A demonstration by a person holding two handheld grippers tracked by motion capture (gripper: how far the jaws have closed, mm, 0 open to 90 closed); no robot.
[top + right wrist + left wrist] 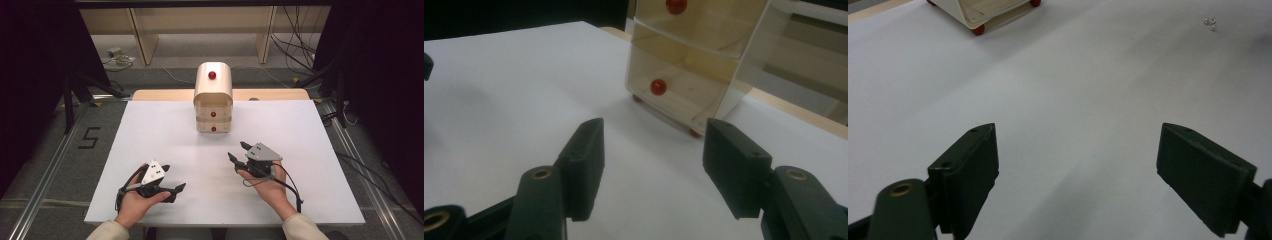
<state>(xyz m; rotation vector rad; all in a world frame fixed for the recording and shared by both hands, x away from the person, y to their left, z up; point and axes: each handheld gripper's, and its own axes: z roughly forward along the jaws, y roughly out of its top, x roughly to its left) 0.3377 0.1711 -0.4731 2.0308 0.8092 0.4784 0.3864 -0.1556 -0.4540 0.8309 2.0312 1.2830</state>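
the white table (150,130) spreads wide in front of me, with a tan board edge showing along its far side. at the far middle of it stands the cabinet (213,97), a small cream chest with a rounded top and stacked drawers, each with a red knob. it sits upright, well apart from both of my hands.

my right tongs (240,152) are in my right hand, above the near right part of the table, pointing toward the cabinet. in the right gripper view the cabinet (694,65) rises just past the jaws, a little to the right, and the lowest knob (658,87) sits above the gap between them. the jaws stand apart with only bare table between them, clamped on nothing. they touch neither the cabinet nor the knob.

my left tongs (172,182) are in my left hand at the near left of the table, pointing toward the right. in the left gripper view the jaws are spread wide over bare white surface, holding nothing, and the cabinet's bottom corner (983,15) with its small red feet sits far off at the top left.

a few tiny clear beads (1210,22) lie at the top right of that view, too small to tell more.
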